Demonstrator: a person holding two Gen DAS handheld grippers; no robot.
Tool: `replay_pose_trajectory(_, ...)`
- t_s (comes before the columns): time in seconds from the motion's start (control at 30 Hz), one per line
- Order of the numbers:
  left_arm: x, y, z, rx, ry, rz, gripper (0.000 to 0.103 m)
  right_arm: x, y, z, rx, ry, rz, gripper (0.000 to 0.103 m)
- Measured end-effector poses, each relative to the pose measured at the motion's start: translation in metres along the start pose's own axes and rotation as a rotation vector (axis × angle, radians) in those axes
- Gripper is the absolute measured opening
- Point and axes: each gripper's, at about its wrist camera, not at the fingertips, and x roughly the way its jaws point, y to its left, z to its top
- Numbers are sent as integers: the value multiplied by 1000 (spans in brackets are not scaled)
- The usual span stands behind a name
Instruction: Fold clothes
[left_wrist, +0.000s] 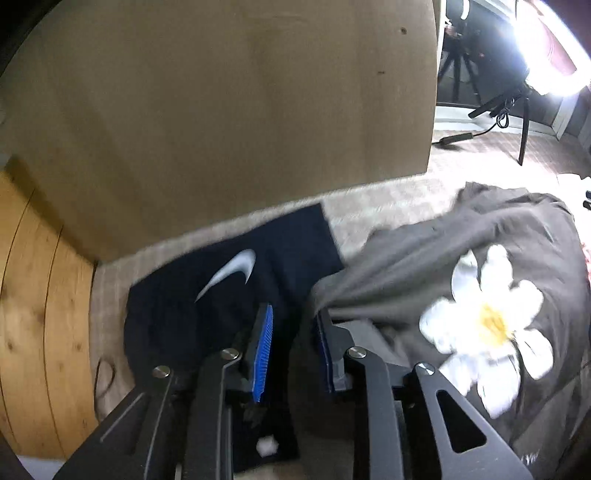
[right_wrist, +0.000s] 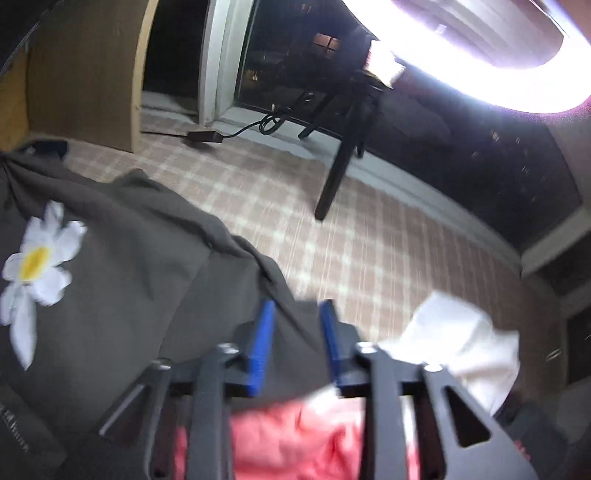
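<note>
A grey shirt (left_wrist: 406, 266) with a white daisy print (left_wrist: 487, 321) lies crumpled on a rug. Left of it lies a dark navy garment (left_wrist: 177, 317) with a white swoosh. My left gripper (left_wrist: 293, 312) hovers over the place where the two meet. Its blue pads stand apart, and the grey cloth's edge touches the tip of the right finger. In the right wrist view my right gripper (right_wrist: 297, 306) is open over the grey shirt (right_wrist: 140, 266). A fold of the shirt runs through the gap and is not pinched.
A pink-red garment (right_wrist: 295, 435) and a white cloth (right_wrist: 454, 332) lie near the right gripper. A brown cabinet panel (left_wrist: 221, 110) stands behind the clothes, with wooden flooring (left_wrist: 37, 295) to the left. On the checked rug (right_wrist: 369, 240) stand a tripod leg (right_wrist: 332, 181) and a power adapter (right_wrist: 205, 136).
</note>
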Motion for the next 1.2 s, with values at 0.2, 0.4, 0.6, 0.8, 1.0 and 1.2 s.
replay_pose_trajectory(0.2,-21,26,-44,-23,41,10,24,-10,-10,-81,121,169,194,51)
replay_pose_trajectory(0.4,-42,29,-72,-137,18,-86,23,29,56,-99,-99,218,206,52)
replay_pose_trajectory(0.6,-58,17,-102,-141,32,-116,22,21,27,-108,-43,180,183,5)
replay_pose_trajectory(0.8,-60,9,-143,-185,62,-220,22,-86,-81,-123,126,60,-285,5)
replay_pose_trajectory(1.0,-23,-59,-152,-89,113,-316,26,-148,-123,-144,271,93,-464,16)
replay_pose_trajectory(1.2,14,-105,-134,23,95,-232,26,-156,-46,-133,217,7,-303,40)
